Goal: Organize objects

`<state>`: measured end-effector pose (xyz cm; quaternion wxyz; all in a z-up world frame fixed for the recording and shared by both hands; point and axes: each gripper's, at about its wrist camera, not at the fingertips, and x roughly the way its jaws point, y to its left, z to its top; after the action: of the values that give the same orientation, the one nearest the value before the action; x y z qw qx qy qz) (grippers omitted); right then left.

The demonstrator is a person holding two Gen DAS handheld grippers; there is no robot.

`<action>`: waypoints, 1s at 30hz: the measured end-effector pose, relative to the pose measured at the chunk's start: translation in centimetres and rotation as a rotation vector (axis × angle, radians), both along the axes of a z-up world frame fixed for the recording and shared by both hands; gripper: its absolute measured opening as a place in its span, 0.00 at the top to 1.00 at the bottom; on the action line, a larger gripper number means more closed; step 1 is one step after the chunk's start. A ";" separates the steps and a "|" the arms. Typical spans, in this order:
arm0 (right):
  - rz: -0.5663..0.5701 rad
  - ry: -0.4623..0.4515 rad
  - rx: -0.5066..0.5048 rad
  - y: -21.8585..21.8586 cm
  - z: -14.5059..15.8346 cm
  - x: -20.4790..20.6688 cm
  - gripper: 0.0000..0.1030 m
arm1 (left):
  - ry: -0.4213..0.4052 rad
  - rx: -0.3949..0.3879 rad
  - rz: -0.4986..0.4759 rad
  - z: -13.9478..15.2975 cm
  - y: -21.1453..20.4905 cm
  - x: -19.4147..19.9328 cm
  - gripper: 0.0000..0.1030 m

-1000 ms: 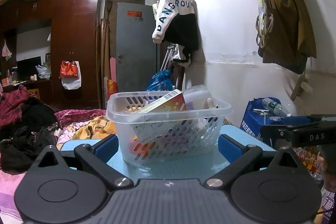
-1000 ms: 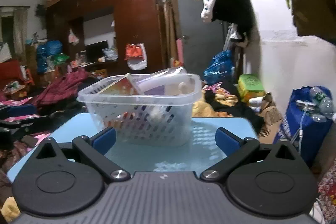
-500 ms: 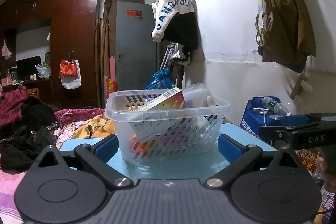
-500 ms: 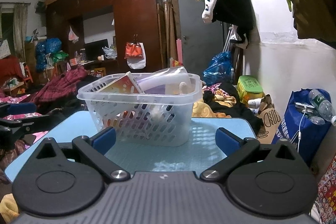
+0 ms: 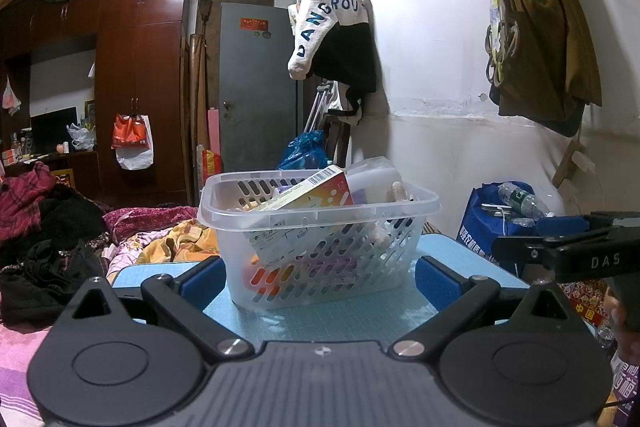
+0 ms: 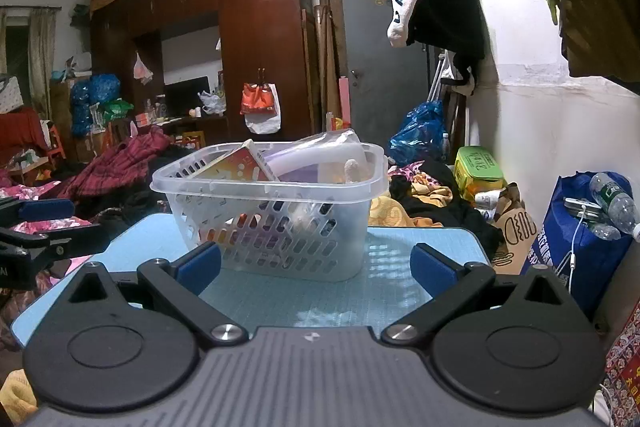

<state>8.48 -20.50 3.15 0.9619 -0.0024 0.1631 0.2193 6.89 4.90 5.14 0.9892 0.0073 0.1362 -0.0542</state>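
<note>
A clear slotted basket [image 5: 320,239] stands on a pale blue gridded table [image 5: 340,311], at twelve o'clock from both claws and near them. In it a box [image 5: 308,195] leans tilted, its barcode end poking over the rim at about one o'clock, with a "12" on its orange and white face and small print lower down that is too small to read; a pale tube [image 5: 372,175] lies beside it. The left claw [image 5: 320,275] hangs spread wide over the near table edge, its blue pads to either side of the basket's base and apart from it, holding nothing. The right claw [image 6: 316,263] is likewise spread wide and empty, its pads flanking the basket without touching. In the left view the right claw's side shows at three o'clock, lettered "DAS". On the white wall at one o'clock hangs a white and black top [image 5: 332,27] with blue letters reading "DANGROU" (the first letter looks like a "C" in the right view). A grey door [image 5: 256,87] at twelve o'clock bears a red label, unreadable. At ten o'clock stands a dark red wardrobe [image 5: 140,75] with bundles piled on top; clothes lie heaped at nine o'clock. A blue bag [image 6: 580,239] with white characters holds a water bottle [image 6: 612,203] at three o'clock.
</note>
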 end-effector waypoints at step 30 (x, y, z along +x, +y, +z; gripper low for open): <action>0.019 -0.002 -0.015 0.5 -0.2 0.2 0.00 | -0.012 0.016 -0.001 0.0 -0.8 0.0 0.01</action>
<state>8.64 -20.03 2.97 0.9599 -0.0111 0.1639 0.2274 6.87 4.07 5.15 0.9899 0.0158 0.1305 -0.0534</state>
